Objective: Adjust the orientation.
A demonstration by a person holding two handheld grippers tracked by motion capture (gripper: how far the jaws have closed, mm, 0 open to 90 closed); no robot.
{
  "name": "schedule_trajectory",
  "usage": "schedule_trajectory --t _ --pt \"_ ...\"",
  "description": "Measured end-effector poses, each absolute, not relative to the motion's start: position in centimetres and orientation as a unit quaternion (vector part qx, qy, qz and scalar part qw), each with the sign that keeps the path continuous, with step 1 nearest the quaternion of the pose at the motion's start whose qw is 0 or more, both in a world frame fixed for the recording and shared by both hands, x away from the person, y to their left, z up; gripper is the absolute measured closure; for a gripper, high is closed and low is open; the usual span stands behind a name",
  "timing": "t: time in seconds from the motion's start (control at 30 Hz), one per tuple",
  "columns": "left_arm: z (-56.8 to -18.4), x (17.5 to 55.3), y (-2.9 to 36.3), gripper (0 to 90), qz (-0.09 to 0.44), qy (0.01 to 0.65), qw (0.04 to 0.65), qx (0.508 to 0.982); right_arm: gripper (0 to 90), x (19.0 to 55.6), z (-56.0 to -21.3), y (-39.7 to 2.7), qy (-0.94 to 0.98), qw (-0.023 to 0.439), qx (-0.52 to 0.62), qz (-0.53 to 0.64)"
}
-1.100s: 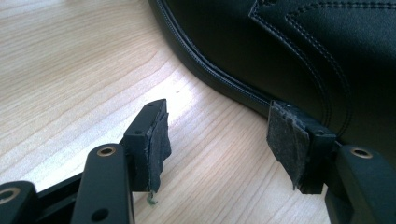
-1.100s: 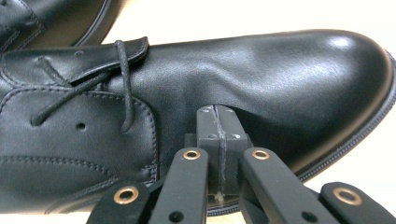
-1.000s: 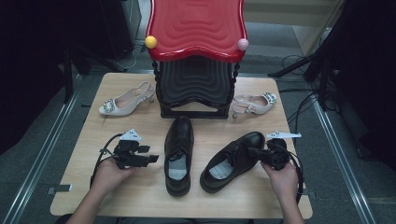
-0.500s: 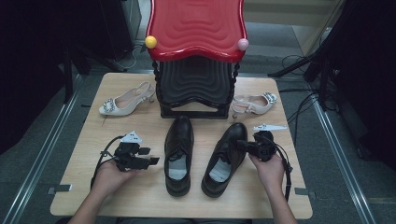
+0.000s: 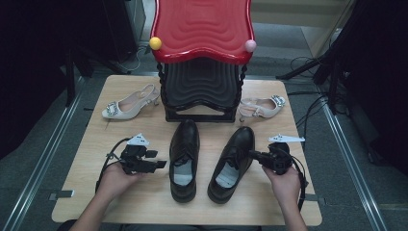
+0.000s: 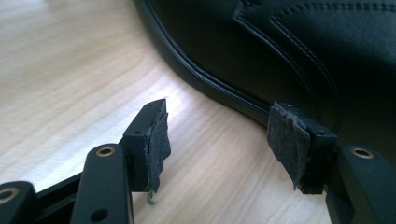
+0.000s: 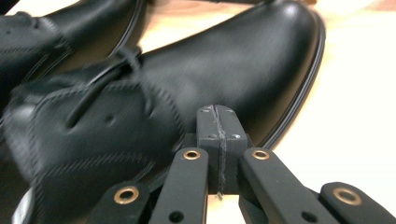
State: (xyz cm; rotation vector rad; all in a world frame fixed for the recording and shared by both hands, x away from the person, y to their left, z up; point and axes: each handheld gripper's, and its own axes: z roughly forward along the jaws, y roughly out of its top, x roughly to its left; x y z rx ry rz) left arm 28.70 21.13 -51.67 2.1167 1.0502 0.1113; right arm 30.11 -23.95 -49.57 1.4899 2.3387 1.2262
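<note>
**A:** Talk me through it, starting nearest you.

**B:** My right gripper (image 5: 254, 155) is clenched, jaws pressed flat together with nothing between them. Its tip is up against the outer side of the right black shoe (image 5: 232, 163); in the right gripper view the shut jaws sit right at that shoe's (image 7: 177, 93) leather flank, below the laces.

**A:** And your other one?

**B:** My left gripper (image 5: 161, 164) is released, jaws standing wide apart. It points at the left black shoe (image 5: 184, 159) from that shoe's outer side. In the left gripper view one of the pads (image 6: 159, 140) hangs over bare table, while the other is just beside the shoe's (image 6: 280, 51) welt. Whether it touches, I cannot tell.

**A:** How do the two shoes lie?

**B:** Side by side on the wooden table (image 5: 144, 202), heels toward me. The left one runs straight; the right one is angled, its heel leaning toward the left shoe's heel, with a gap between them.

**A:** Beyond the left shoe?

**B:** Its toe nearly meets the black base of the red-topped stand (image 5: 202, 29). Left of that stand lies a pale slingback heel (image 5: 126, 103), right of it a second pale heel (image 5: 262, 106).
</note>
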Motion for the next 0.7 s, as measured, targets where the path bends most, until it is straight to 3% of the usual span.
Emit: schedule_trajectory --t 0.33,0.7 --pt "-51.4 30.2 21.1 38.7 0.037 0.418 0.386 0.822 90.0 27.7 -50.0 -23.0 0.783 0.050 0.487 0.383" --pt "-51.4 30.0 20.8 38.7 0.046 0.412 0.384 0.825 90.0 27.9 -50.3 -22.4 0.788 0.047 0.483 0.379"
